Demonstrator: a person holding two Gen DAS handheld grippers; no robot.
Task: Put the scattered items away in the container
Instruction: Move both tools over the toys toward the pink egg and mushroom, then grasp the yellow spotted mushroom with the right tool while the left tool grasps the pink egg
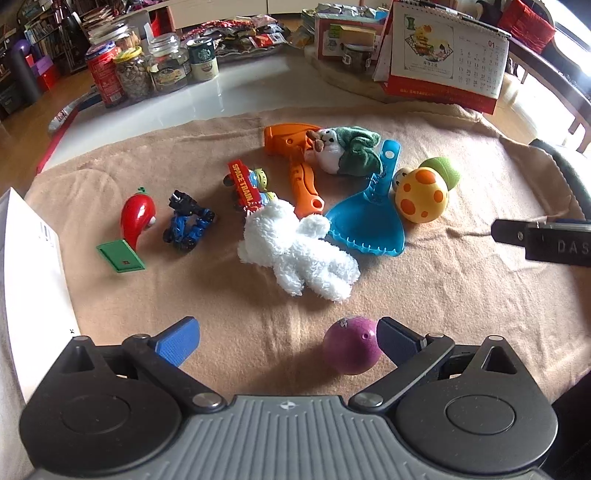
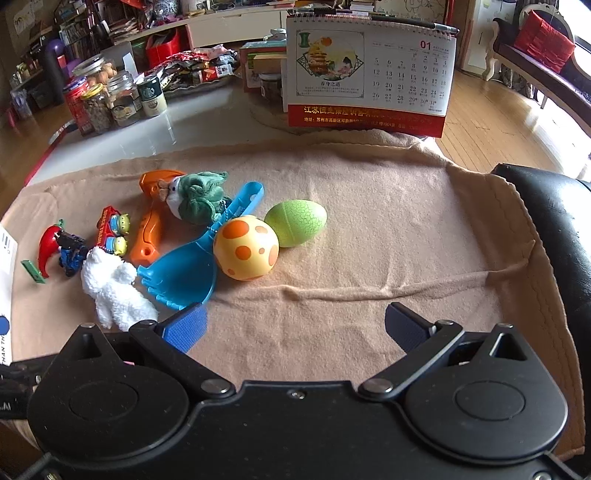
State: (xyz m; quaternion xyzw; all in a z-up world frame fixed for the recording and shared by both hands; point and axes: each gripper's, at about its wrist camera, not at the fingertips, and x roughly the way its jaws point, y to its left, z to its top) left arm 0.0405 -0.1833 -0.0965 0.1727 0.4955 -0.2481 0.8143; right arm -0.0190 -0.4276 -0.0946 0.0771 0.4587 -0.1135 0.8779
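Left gripper [image 1: 288, 341]: wide apart, purple ball [image 1: 351, 346] touching right finger.
Right gripper [image 2: 295, 326]: wide apart, empty.
Toys: scattered on blanket [image 2: 388, 229].

I am in a lived-in home sitting room. My worktop [image 2: 192, 122] is a glossy white table half covered by a tan blanket [image 2: 369, 221], with food jars [image 1: 162, 66], a desk calendar [image 2: 369, 74] and snack packets [image 1: 243, 33]. Behind it I see crowded bookshelves [image 1: 40, 33], wooden floor [image 2: 480, 122] and a red-cushioned sofa [image 2: 543, 44].
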